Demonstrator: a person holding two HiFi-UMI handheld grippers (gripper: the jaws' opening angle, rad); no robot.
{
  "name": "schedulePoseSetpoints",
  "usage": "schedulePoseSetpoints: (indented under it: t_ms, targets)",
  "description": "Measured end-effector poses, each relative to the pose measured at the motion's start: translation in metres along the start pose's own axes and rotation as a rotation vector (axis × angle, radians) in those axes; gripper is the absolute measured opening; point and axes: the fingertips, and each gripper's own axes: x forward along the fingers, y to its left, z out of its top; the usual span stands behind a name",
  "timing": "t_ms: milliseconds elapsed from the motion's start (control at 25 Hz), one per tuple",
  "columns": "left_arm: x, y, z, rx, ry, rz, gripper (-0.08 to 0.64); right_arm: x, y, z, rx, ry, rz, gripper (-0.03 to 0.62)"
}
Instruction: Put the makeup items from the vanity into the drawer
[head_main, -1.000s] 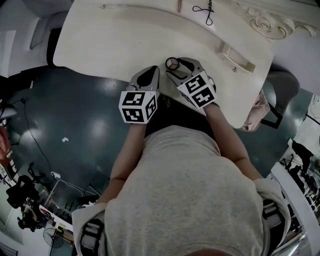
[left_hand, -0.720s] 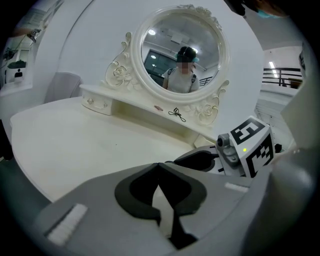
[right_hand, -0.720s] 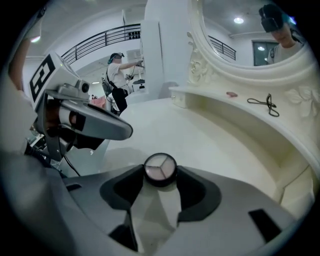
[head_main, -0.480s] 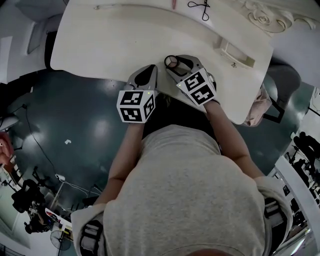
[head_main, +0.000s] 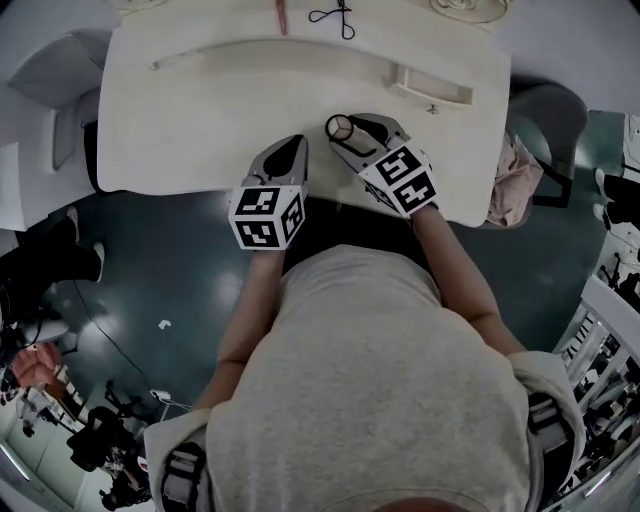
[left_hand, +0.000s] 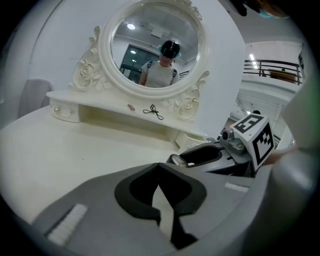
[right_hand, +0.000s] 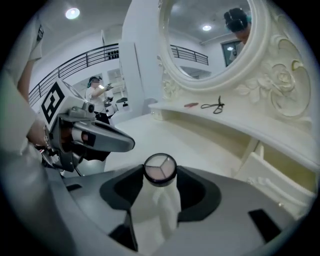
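Cream bench (head_main: 200, 120) fills the upper half of the head view. Only the gripper views show the oval mirror (left_hand: 155, 45) in its carved frame, above the back shelf (left_hand: 100, 97). Left gripper (head_main: 290, 148) and right gripper (head_main: 348, 128) sit side by side over the bench's near edge. In the left gripper view the tips are pressed together with nothing between. In the right gripper view the jaws are clamped on a round compact (right_hand: 160, 168) whose three-part face is toward the camera. The head view shows it only as a small ring at the tips. A small drawer (head_main: 432, 92) is pulled open, beyond and right of the right gripper. A black cord (head_main: 335, 15) and a pink stick (head_main: 282, 15) lie on the shelf, apart.
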Motion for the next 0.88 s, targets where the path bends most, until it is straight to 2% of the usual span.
schedulePoseSetpoints:
  t_ms: [280, 520, 880]
  targets:
    - [0.019, -0.030, 0.027, 0.074, -0.029, -0.069, 0.009, -0.045, -0.032, 0.001, 0.085, -0.077, -0.126, 0.212]
    - [0.038, -0.050, 0.055, 0.146, -0.062, -0.146, 0.009, -0.080, -0.066, 0.008, 0.098, -0.123, -0.250, 0.212]
    - [0.057, -0.086, 0.076, 0.203, -0.072, -0.234, 0.009, -0.130, -0.109, 0.016, 0.143, -0.190, -0.394, 0.212]
